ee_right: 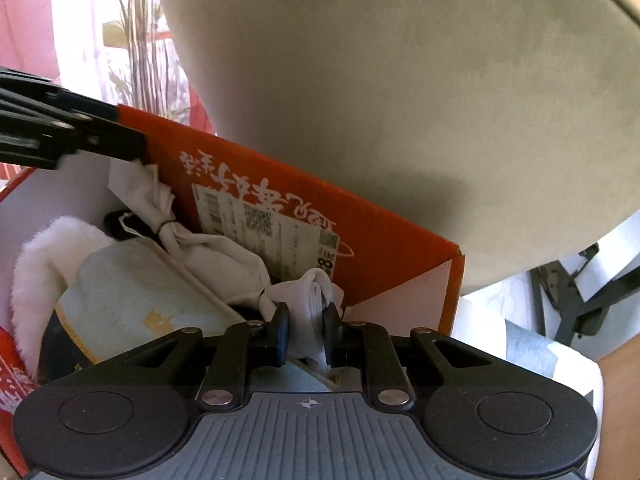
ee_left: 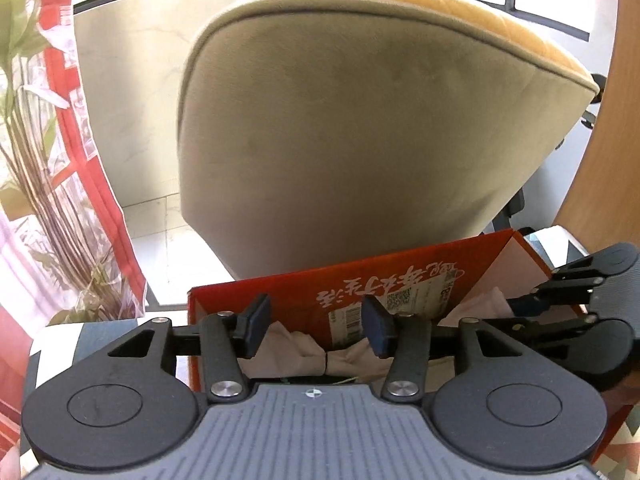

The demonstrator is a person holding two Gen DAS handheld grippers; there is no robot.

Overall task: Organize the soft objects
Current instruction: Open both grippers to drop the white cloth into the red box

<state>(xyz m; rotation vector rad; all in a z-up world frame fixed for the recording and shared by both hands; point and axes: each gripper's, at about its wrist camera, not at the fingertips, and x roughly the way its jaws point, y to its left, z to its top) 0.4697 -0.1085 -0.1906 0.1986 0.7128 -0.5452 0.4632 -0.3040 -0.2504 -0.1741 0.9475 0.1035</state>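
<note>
An orange cardboard box stands open below both grippers. A long pale cloth bundle, tied with a thin black band, lies along its far wall. My left gripper is open over one end of that cloth, and its pads do not press on it. My right gripper is shut on the white knotted end of the cloth in the box's right corner. A white fluffy item and a pale blue pouch with a gold crown also lie inside. In each wrist view the other gripper appears: right, left.
A big beige upholstered chair back rises right behind the box. A tall plant and a red and white curtain stand to the left. A wooden panel borders the right side.
</note>
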